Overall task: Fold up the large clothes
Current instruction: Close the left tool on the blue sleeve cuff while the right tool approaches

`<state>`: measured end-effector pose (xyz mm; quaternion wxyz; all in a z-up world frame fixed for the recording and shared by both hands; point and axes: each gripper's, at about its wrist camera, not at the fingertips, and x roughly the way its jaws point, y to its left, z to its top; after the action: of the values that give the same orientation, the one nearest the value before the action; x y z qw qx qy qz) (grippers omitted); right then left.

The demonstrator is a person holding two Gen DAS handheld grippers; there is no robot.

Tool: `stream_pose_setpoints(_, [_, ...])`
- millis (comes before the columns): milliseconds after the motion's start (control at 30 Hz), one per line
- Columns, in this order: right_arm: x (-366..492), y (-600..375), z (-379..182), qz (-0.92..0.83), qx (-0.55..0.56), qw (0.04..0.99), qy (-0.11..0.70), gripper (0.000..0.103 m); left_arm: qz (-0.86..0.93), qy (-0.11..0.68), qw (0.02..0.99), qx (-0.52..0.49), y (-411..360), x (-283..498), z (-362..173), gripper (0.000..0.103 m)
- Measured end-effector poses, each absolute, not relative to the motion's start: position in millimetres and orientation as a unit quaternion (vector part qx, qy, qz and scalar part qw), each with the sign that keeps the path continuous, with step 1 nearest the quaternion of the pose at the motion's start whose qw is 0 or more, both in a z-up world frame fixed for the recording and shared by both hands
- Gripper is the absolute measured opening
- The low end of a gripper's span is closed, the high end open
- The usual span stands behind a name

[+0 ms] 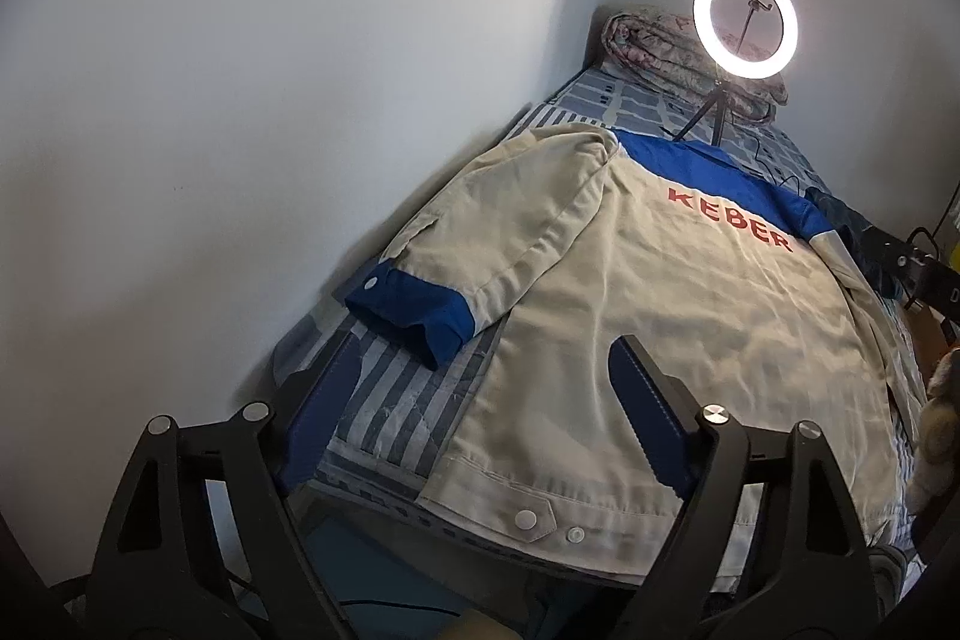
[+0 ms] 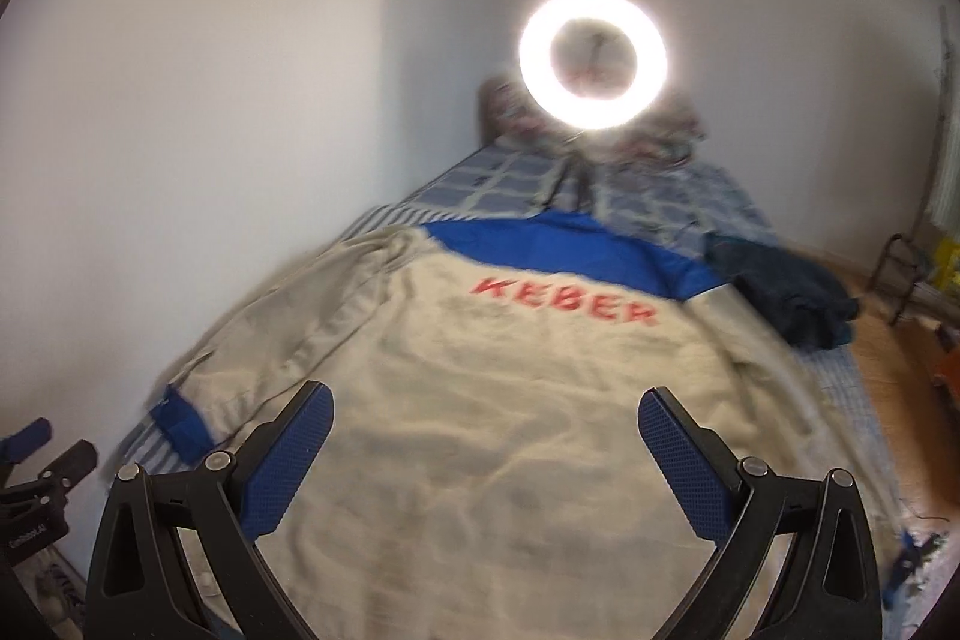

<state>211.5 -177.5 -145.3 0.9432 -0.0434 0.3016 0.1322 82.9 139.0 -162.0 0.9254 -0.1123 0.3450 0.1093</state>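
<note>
Only our left wrist view shows hem snaps | left gripper (image 1: 480,376) spread astride the jacket (image 1: 690,304) hem corner | right gripper (image 2: 486,418) spread, tilted over its back

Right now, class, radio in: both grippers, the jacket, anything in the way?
Left gripper open above the hem corner. Right gripper open, nothing held. Beige-and-blue work jacket lies back-up, unfolded, on the striped bed. Lit ring light and dark folded garment beyond it.
</note>
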Motion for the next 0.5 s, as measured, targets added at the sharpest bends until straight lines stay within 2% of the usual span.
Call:
stream_pose_setpoints(100, [231, -152, -173, 0.189, -0.027, 0.922, 0.336, 0.096, 0.114, 0.355, 0.921, -0.112, 143, 83, -171, 0.076])
stream_pose_setpoints(267, [262, -102, -219, 0.268, -0.007, 0.874, 0.405, 0.081, 0.115, 0.362, 0.917, -0.121, 153, 82, -179, 0.073])
stream_pose_setpoints(367, [273, -70, -241, 0.299, 0.001, 0.849, 0.436, 0.078, 0.120, 0.365, 0.915, -0.124, 160, 81, -183, 0.068])
stream_pose_setpoints(500, [289, -35, -270, 0.335, 0.021, 0.805, 0.488, 0.067, 0.124, 0.371, 0.912, -0.128, 168, 81, -188, 0.066])
